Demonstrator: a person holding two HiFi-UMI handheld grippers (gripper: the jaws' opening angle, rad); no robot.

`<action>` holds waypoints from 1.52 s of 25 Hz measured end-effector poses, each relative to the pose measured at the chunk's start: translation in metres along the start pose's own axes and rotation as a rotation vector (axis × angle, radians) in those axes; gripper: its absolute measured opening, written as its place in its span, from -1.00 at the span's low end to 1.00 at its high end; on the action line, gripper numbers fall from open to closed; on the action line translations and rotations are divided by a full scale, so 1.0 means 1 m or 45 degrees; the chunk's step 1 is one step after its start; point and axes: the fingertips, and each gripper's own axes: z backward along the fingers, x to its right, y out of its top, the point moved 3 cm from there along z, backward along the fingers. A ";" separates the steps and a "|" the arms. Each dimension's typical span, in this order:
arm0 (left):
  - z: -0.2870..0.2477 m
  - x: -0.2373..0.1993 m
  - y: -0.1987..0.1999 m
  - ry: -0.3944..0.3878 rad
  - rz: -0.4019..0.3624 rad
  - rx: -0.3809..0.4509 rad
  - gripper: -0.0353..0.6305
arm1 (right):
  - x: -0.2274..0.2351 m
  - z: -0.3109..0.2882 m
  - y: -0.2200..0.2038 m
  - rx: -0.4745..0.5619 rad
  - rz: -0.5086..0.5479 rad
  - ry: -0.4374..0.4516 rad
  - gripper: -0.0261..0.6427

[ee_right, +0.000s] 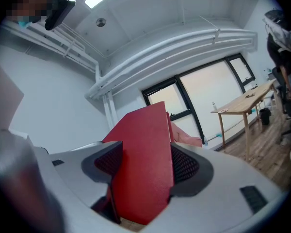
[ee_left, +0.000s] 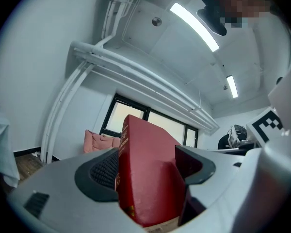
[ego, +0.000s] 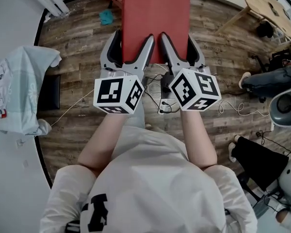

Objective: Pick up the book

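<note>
Book [ego: 155, 18] is being held in the air over the plank floor [ego: 77, 125], resting on nothing, with its far end running out of the top of the head view. It is showing as a flat, rigid red rectangle with a matte, faintly grained cover. In the left gripper view, gold print is running along the spine and a pale strip of page edge is showing at the bottom. Left tool [ego: 132, 50] is clamping the near edge of the book on its left half. Its jaws are standing only as far apart as the book is thick, and a dark ribbed pad [ee_left: 106, 171] is pressing against the spine side. Right tool [ego: 179, 47] is gripping the same edge just beside it in the same way, with a cross-hatched pad [ee_right: 184, 165] lying flat on the cover. Both tools are showing smooth grey moulded shells. The two marker cubes [ego: 119, 95] [ego: 195, 89] are sitting side by side, near each other but not touching. Both bare forearms [ego: 104, 140] are reaching forward roughly parallel from short white sleeves [ego: 72, 188]. Both gripper views are looking up at ceiling and windows, so the tools are tilting upward. Loose cables [ego: 233, 106] are lying on the floor below.
</note>
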 end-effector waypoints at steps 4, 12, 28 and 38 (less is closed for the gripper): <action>0.024 0.021 0.008 -0.003 -0.013 -0.004 0.17 | -0.008 0.032 0.009 -0.002 0.002 0.000 0.00; 0.050 0.033 0.025 -0.026 -0.009 0.010 0.17 | -0.026 0.057 0.019 0.011 0.007 -0.002 0.00; 0.089 0.027 0.033 -0.077 -0.013 0.012 0.17 | -0.059 0.085 0.012 0.022 0.023 -0.041 0.00; 0.104 0.029 0.028 -0.086 -0.004 0.011 0.18 | -0.064 0.098 0.005 0.021 0.023 -0.051 0.00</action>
